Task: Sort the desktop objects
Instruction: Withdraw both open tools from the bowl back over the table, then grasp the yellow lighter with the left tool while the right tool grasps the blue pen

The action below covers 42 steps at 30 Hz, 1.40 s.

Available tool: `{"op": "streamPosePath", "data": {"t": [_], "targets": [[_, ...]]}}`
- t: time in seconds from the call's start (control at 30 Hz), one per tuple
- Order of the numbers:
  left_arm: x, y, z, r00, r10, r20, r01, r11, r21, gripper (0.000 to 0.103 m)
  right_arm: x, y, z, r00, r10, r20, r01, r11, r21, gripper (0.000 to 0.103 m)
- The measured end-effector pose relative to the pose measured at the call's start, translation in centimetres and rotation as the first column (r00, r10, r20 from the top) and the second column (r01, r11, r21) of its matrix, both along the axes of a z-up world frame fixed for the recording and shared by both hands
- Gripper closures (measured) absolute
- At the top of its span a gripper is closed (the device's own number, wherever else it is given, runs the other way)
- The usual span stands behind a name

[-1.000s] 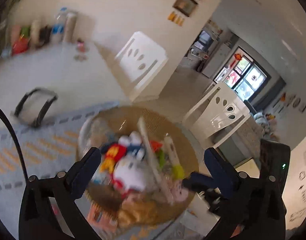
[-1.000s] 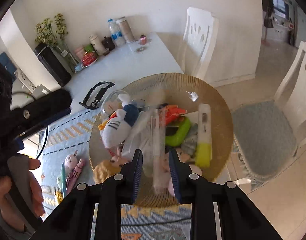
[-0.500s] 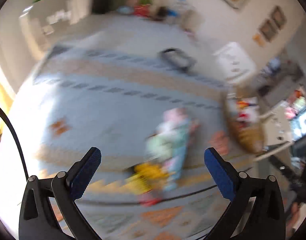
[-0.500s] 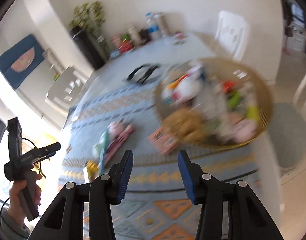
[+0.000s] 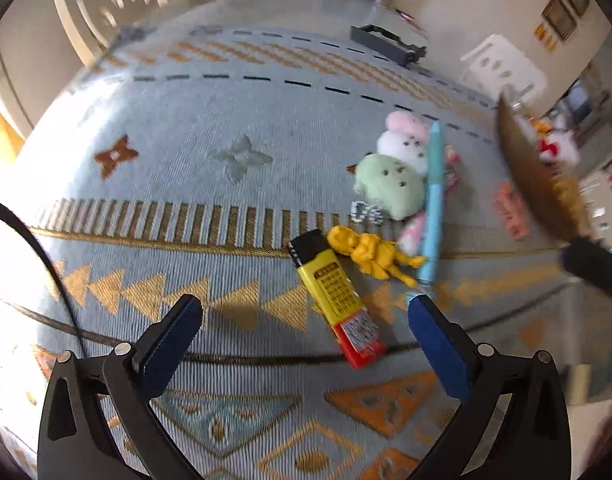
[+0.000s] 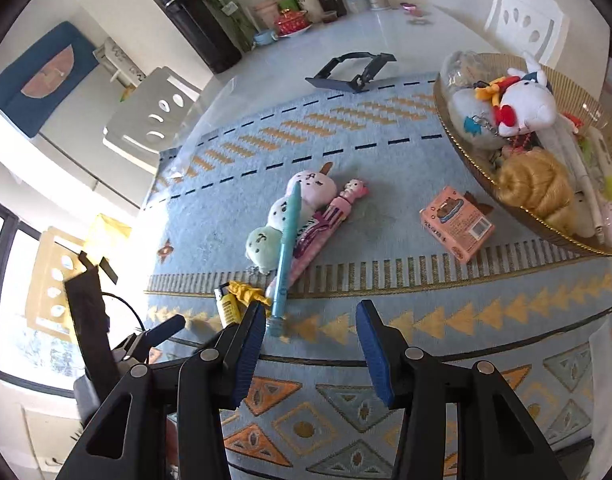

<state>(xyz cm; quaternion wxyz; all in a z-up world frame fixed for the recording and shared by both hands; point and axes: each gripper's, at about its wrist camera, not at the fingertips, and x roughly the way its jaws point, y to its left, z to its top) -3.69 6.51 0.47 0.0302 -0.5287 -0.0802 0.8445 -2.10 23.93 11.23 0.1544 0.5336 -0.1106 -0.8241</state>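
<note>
The yellow lighter (image 5: 335, 294), with a black cap and red base, lies flat on the patterned cloth (image 5: 234, 128) covering the tabletop, just ahead of the left hand-held gripper (image 5: 306, 334). It is judged to be light, rigid and smooth-sided, so a grip across its narrow flat faces near the middle is advised; a grip at the ends could let it pivot or slip.

Touching its capped end is a yellow figure charm (image 5: 368, 252), judged small, light and knobbly, best taken across the body. Beside it lies a light-blue pen (image 6: 286, 240), resting across a plush of three soft balls in green, white and pink (image 6: 284, 210). The pen is judged stiff and liable to roll; it is best pinched mid-barrel. The plush is judged soft and compressible, and any ball may be squeezed. A pink character pen (image 6: 330, 216) lies against the plush. A small orange box (image 6: 456, 222) sits apart, near the woven basket (image 6: 466, 156), which already holds plush toys and pens.

The left hand-held gripper is spread wide with nothing between its pads. The right hand-held gripper (image 6: 310, 346) is parted moderately, empty, with the blue pen's tip just beside its left pad.

Basket placement of loose items is judged to remain outstanding
</note>
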Motion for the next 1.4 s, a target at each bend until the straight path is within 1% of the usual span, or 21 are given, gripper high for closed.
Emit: {"op": "streamPosePath", "data": {"t": [0.1,0.17,0.2,0.27,0.33,0.37,0.4,0.43,0.5,0.6,0.67,0.73,0.93,1.0,1.03,1.07,1.17,1.23,1.27,1.33,1.4], "targets": [[0.4,1.1,-0.5,0.999,0.012,-0.050,-0.016,0.996,-0.087,0.000,0.3,0.2,-0.1,1.000,-0.007,0.008,0.007,1.000,0.026,0.057],[1.0,1.8,-0.8,0.996,-0.030,-0.084,0.017,0.989,-0.145,0.000,0.7,0.6,-0.2,1.000,-0.015,0.016,0.014,0.999,0.037,0.057],[1.4,1.8,-0.7,0.994,-0.048,-0.098,0.033,0.987,-0.155,0.004,0.7,0.7,-0.2,1.000,-0.018,0.018,0.018,0.999,0.041,0.057],[2.1,0.9,-0.3,0.988,-0.079,-0.132,0.058,0.986,-0.155,0.018,1.0,0.8,-0.3,1.000,-0.020,0.019,0.019,0.998,0.052,0.057],[2.5,-0.6,0.2,0.985,-0.104,-0.141,0.084,0.986,-0.141,0.043,1.1,0.6,-0.6,1.000,-0.010,0.022,0.008,0.998,0.059,0.057],[2.5,-1.2,0.4,0.984,-0.109,-0.143,0.089,0.987,-0.137,0.052,1.0,0.4,-0.8,1.000,-0.002,0.027,0.000,0.998,0.060,0.057],[2.6,-2.2,0.7,0.983,-0.110,-0.144,0.093,0.988,-0.122,0.066,0.7,0.1,-1.2,0.999,0.005,0.033,-0.007,0.998,0.057,0.057],[2.6,-3.0,0.8,0.983,-0.111,-0.144,0.098,0.990,-0.097,0.074,0.4,-0.3,-1.4,0.999,0.009,0.034,-0.010,0.999,0.053,0.057],[2.2,-4.3,0.8,0.983,-0.117,-0.142,0.114,0.993,-0.032,0.074,-0.2,-1.2,-1.9,0.999,0.018,0.028,-0.019,0.998,0.054,0.057],[1.9,-4.9,0.7,0.984,-0.116,-0.131,0.118,0.993,0.005,0.074,-1.4,-2.9,-2.7,0.999,0.028,0.019,-0.029,0.998,0.060,0.057],[1.6,-4.5,0.7,0.983,-0.121,-0.136,0.122,0.993,-0.001,0.074,-2.3,-3.9,-3.3,1.000,0.027,0.015,-0.028,0.998,0.065,0.057],[1.4,-3.9,0.6,0.980,-0.144,-0.139,0.146,0.989,0.001,0.068,-3.1,-5.1,-4.1,0.999,0.028,0.028,-0.030,0.996,0.083,0.057],[0.3,-3.1,0.5,0.969,-0.192,-0.154,0.189,0.981,-0.035,0.068,-4.1,-7.2,-5.2,1.000,0.029,0.011,-0.030,0.990,0.138,0.057],[0.1,-3.0,0.5,0.966,-0.203,-0.161,0.198,0.979,-0.050,0.068,-4.2,-7.3,-5.4,1.000,0.012,-0.006,-0.011,0.989,0.145,0.069],[0.0,-3.0,0.5,0.965,-0.204,-0.166,0.198,0.979,-0.053,0.068,-4.4,-7.4,-5.6,1.000,0.010,-0.003,-0.010,0.988,0.155,0.086],[0.0,-2.9,0.5,0.964,-0.206,-0.169,0.199,0.978,-0.057,0.068,-4.5,-7.4,-5.9,1.000,0.013,0.008,-0.014,0.988,0.155,0.091],[-0.1,-2.7,0.5,0.958,-0.225,-0.178,0.215,0.974,-0.073,0.068,-4.1,-6.9,-5.9,1.000,0.015,0.004,-0.015,0.990,0.140,0.093],[-0.1,-2.6,0.5,0.957,-0.227,-0.183,0.215,0.973,-0.083,0.076,-3.5,-6.3,-5.4,1.000,0.013,-0.005,-0.013,0.991,0.131,0.093],[0.0,-2.8,0.5,0.957,-0.224,-0.182,0.215,0.974,-0.065,0.076,-3.0,-5.8,-4.9,1.000,0.009,-0.013,-0.007,0.991,0.134,0.093],[0.1,-2.9,0.5,0.957,-0.228,-0.178,0.225,0.974,-0.036,0.076,-1.8,-4.7,-3.9,0.999,0.007,-0.033,-0.001,0.987,0.162,0.093],[0.4,-2.9,0.5,0.952,-0.245,-0.185,0.240,0.970,-0.046,0.075,-0.7,-3.8,-3.5,0.999,0.006,-0.042,0.003,0.977,0.213,0.093]]}}
